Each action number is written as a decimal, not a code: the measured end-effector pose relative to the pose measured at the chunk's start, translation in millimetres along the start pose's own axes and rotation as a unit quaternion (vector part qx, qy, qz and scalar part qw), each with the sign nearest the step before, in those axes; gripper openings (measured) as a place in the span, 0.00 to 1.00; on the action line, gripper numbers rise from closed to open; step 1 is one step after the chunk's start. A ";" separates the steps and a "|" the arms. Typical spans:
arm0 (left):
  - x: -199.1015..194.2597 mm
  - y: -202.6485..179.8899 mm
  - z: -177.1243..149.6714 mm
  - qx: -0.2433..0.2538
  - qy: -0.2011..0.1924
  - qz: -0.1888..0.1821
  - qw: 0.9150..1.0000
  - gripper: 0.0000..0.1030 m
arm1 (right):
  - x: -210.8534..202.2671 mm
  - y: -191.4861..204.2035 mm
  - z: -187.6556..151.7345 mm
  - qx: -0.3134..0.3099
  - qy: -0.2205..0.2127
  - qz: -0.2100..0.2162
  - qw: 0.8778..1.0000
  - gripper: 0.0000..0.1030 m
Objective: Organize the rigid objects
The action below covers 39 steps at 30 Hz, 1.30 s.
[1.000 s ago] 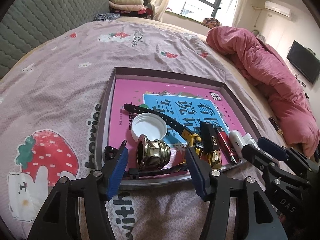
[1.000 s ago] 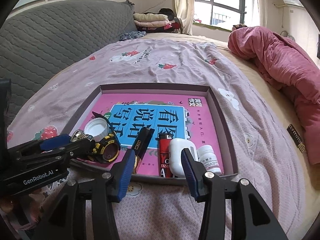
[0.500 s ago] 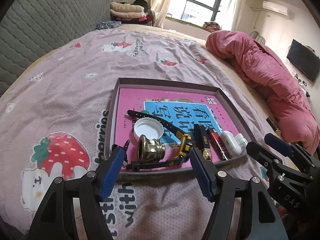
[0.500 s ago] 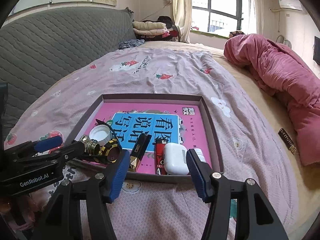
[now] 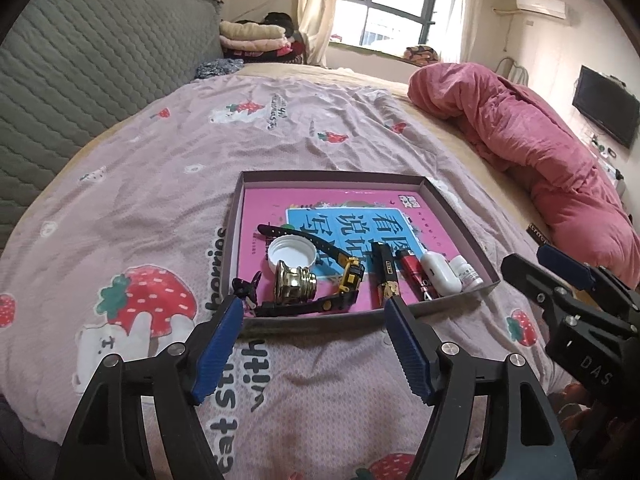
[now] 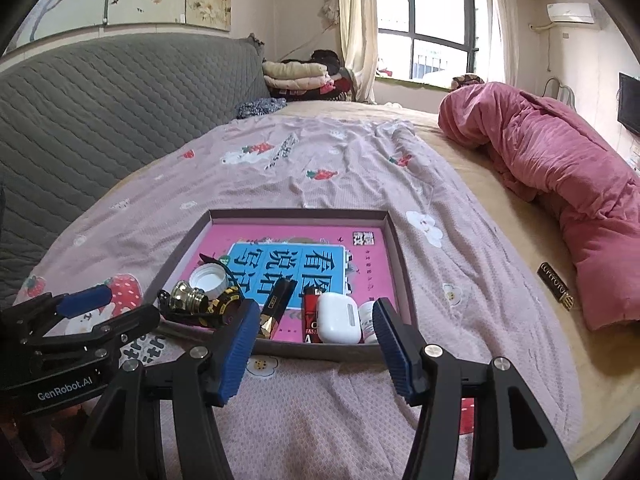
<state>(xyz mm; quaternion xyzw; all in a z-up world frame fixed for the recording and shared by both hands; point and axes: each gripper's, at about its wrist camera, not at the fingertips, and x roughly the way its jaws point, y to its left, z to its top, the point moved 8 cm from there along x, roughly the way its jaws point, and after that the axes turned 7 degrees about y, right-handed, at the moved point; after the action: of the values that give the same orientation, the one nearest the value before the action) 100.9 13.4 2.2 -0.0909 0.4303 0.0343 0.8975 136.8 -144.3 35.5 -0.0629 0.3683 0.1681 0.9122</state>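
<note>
A shallow box tray (image 5: 452, 208) (image 6: 394, 240) with a pink and blue printed bottom lies on the bed. Along its near edge lie a white cap (image 5: 291, 251), a brass fitting (image 5: 294, 285), a black strap (image 5: 304, 236), a yellow-black tape measure (image 5: 352, 278), a black-gold bar (image 5: 385, 276), a red lighter (image 5: 412, 270), a white earbud case (image 5: 440, 274) (image 6: 338, 318) and a small white bottle (image 5: 468, 272). My left gripper (image 5: 314, 318) is open and empty, just short of the tray. My right gripper (image 6: 314, 320) is open and empty, near the tray's front edge.
A lilac strawberry-print sheet (image 5: 160, 184) covers the bed. A rolled pink quilt (image 5: 540, 148) lies along the right. A grey padded headboard (image 5: 80, 68) stands at the left, folded clothes (image 5: 256, 38) at the far end. A small black label (image 6: 556, 290) lies right of the tray.
Both grippers have pulled back and up from the tray, so it looks smaller and farther. The objects in the tray have not moved. Both grippers stay open.
</note>
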 end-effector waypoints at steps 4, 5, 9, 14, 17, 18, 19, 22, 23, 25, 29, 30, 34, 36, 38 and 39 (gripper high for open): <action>-15.2 -2.6 0.8 0.000 -0.009 0.012 1.000 0.72 | -13.7 -2.9 3.0 0.006 -0.014 0.006 1.000 0.56; -19.0 -3.4 1.0 0.000 -0.011 0.015 1.000 0.72 | -18.0 -3.4 3.7 0.008 -0.018 0.008 1.000 0.56; -27.5 -8.2 1.8 0.005 -0.013 0.014 1.000 0.72 | -28.3 -4.0 4.3 0.008 -0.027 0.013 1.000 0.56; -36.0 -12.6 -1.3 0.006 -0.015 0.020 1.000 0.72 | -35.5 -1.2 0.7 0.007 -0.029 0.017 0.999 0.56; -39.9 -13.1 -3.2 0.006 -0.019 0.035 0.999 0.72 | -39.7 0.3 -1.9 0.006 -0.032 0.017 0.999 0.56; -40.9 -13.5 -3.0 0.007 -0.021 0.037 0.999 0.72 | -41.3 0.6 -2.7 0.004 -0.034 0.015 0.999 0.56; -42.4 -13.4 -3.6 0.006 -0.023 0.038 0.999 0.72 | -43.9 2.1 -3.3 -0.001 -0.037 0.012 0.999 0.56; -47.5 -11.7 -4.4 0.002 -0.027 0.037 0.999 0.72 | -49.0 4.6 -3.7 -0.009 -0.044 0.010 0.999 0.56; -49.8 -10.5 -4.6 0.000 -0.029 0.038 0.999 0.72 | -51.4 4.9 -3.6 -0.009 -0.047 0.009 0.999 0.56; -54.8 -8.5 -4.5 -0.005 -0.035 0.038 0.999 0.72 | -55.7 5.2 -3.8 -0.006 -0.054 0.012 0.998 0.56; -66.2 -7.6 -5.0 -0.009 -0.045 0.037 0.998 0.72 | -65.1 8.5 -5.6 -0.007 -0.065 0.014 0.998 0.56; -68.5 -7.6 -5.6 -0.009 -0.047 0.037 0.998 0.72 | -65.7 9.1 -5.5 -0.007 -0.066 0.014 0.998 0.56; -75.2 -8.9 -9.5 -0.007 -0.048 0.036 0.998 0.72 | -68.5 11.7 -8.0 -0.005 -0.065 0.019 0.998 0.56; -79.1 -10.4 -9.7 -0.003 -0.052 0.037 0.998 0.72 | -70.8 11.9 -8.1 -0.005 -0.067 0.019 0.998 0.56; -83.6 -11.9 -8.1 -0.003 -0.057 0.038 0.998 0.72 | -73.7 12.3 -7.4 -0.004 -0.070 0.020 0.997 0.56; -87.3 -12.0 -6.5 -0.004 -0.062 0.038 0.997 0.72 | -74.7 12.3 -6.8 -0.005 -0.072 0.020 0.997 0.56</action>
<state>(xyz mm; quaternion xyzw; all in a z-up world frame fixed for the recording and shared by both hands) 42.8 1.9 67.8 -0.0759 0.3769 0.0758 0.9200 77.8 -153.8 82.5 -0.0472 0.3022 0.1925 0.9324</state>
